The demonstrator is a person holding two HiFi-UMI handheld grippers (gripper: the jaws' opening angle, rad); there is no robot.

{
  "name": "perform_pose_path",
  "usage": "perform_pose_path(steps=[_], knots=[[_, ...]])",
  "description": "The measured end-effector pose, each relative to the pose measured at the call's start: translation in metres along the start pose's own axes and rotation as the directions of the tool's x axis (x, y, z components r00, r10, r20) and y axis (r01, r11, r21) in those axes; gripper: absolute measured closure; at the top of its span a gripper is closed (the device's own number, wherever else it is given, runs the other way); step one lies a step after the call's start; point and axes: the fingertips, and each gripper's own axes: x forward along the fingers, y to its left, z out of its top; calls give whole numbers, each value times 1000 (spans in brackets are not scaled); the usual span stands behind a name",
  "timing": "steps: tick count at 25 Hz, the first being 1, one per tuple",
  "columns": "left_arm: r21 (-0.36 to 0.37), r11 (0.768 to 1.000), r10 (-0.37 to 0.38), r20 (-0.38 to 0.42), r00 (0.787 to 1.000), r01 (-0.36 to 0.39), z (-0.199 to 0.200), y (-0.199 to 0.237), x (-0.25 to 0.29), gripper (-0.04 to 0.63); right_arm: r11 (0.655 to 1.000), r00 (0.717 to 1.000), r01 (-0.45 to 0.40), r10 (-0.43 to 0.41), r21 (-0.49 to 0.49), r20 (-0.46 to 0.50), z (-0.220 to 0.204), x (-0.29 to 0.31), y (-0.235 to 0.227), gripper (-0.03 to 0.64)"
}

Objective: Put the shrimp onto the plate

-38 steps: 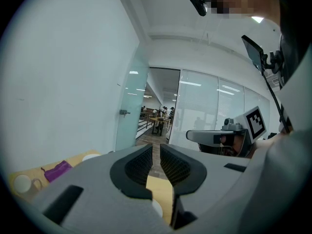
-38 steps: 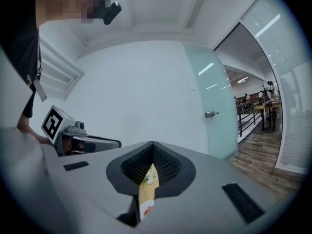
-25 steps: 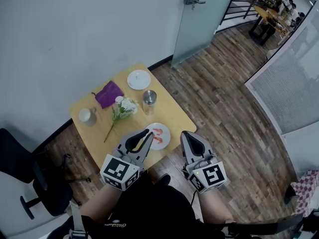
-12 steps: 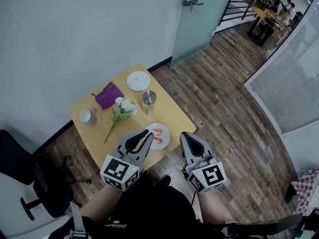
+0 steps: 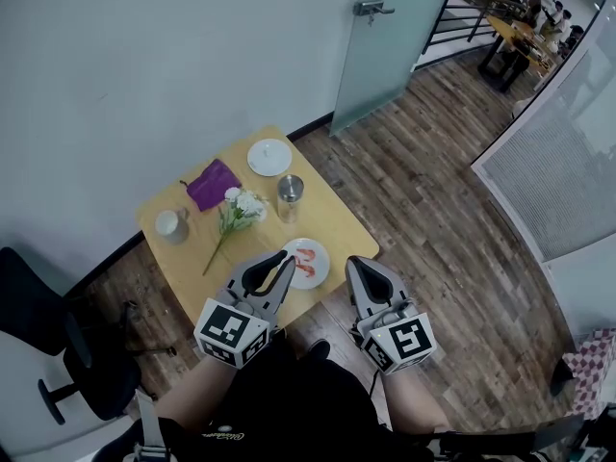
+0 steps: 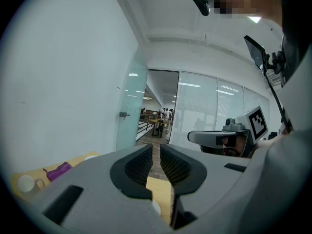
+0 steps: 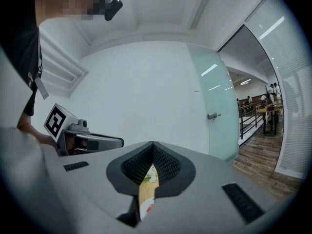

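Two orange-red shrimp lie on a white plate near the front edge of the small wooden table. My left gripper hovers just left of the plate. Its jaws stand almost together, with only a thin slit and nothing between them. My right gripper hangs off the table's front right corner, shut and empty. In the right gripper view, a sliver of the plate and the flowers shows under the jaws. The left gripper view looks over the table towards the room.
On the table stand a second white plate, a metal cup, a white flower sprig, a purple cloth and a white mug. A black office chair stands at the left. A glass door is behind.
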Motion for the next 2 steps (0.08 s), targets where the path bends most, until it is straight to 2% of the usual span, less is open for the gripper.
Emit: perform_pose_path(steps=[2], knots=[[1, 1000, 2, 2, 1000, -2, 1, -1, -2, 545, 1000, 1000, 0, 0, -2, 2, 1, -1, 1, 617]])
